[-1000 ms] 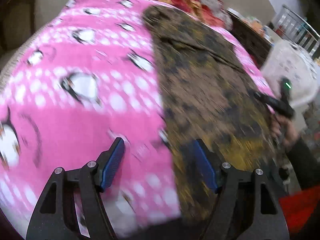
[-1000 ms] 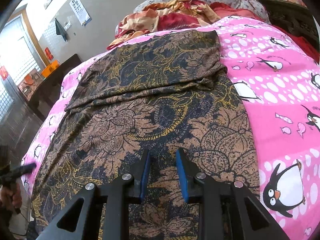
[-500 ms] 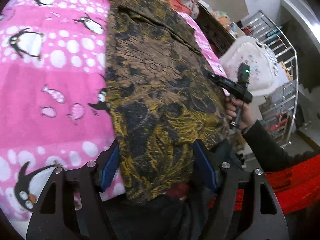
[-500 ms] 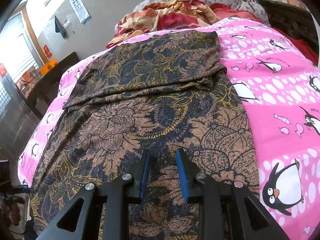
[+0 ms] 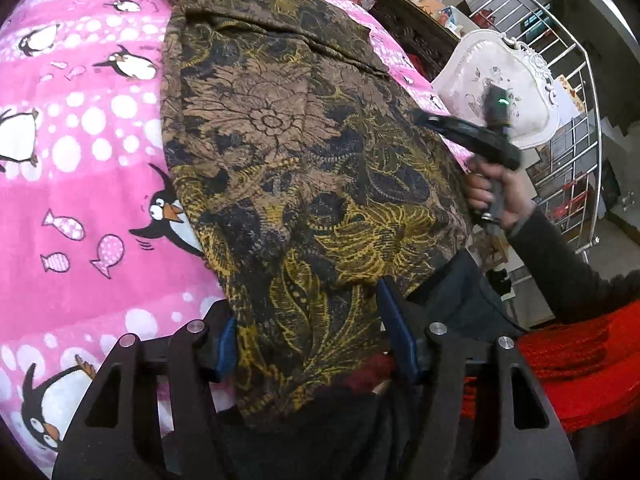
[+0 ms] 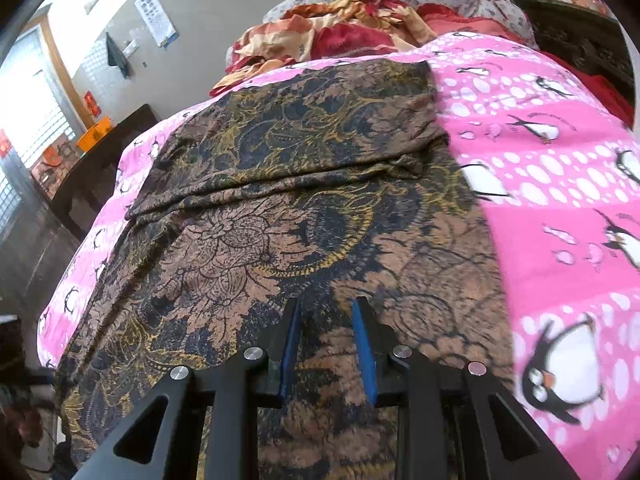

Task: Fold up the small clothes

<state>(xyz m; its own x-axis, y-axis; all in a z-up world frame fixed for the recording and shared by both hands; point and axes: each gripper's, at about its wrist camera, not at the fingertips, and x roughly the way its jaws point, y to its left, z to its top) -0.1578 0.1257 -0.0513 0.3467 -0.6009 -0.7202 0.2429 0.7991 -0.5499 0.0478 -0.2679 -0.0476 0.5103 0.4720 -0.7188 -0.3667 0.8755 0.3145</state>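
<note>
- Left wrist view: my left gripper (image 5: 310, 320) has its jaws spread wide, one blue pad on each side of the near hanging corner of the patterned cloth (image 5: 288, 152). The pads straddle the fabric; I cannot tell whether either pad touches it.
- Cloth position in this view: the brown, black and yellow floral cloth lies lengthwise on the pink penguin bedspread (image 5: 80, 160), its near end draped over the bed's edge.
- Also in this view: my right gripper (image 5: 468, 136) sits at the cloth's far side edge, held in my right hand (image 5: 496, 192); its jaws are too small here to judge. A white chair back (image 5: 496, 92) stands beyond it, near a metal railing (image 5: 576, 120).
- Right wrist view: my right gripper (image 6: 326, 308) has its jaws partly open, a moderate gap between the blue pads, nothing clamped. They hover over the cloth (image 6: 280, 220).
- Cloth position in this view: it is spread over the bedspread (image 6: 560, 220), with a folded layer across its far half. Crumpled red and orange bedding (image 6: 340, 28) lies beyond it.
</note>
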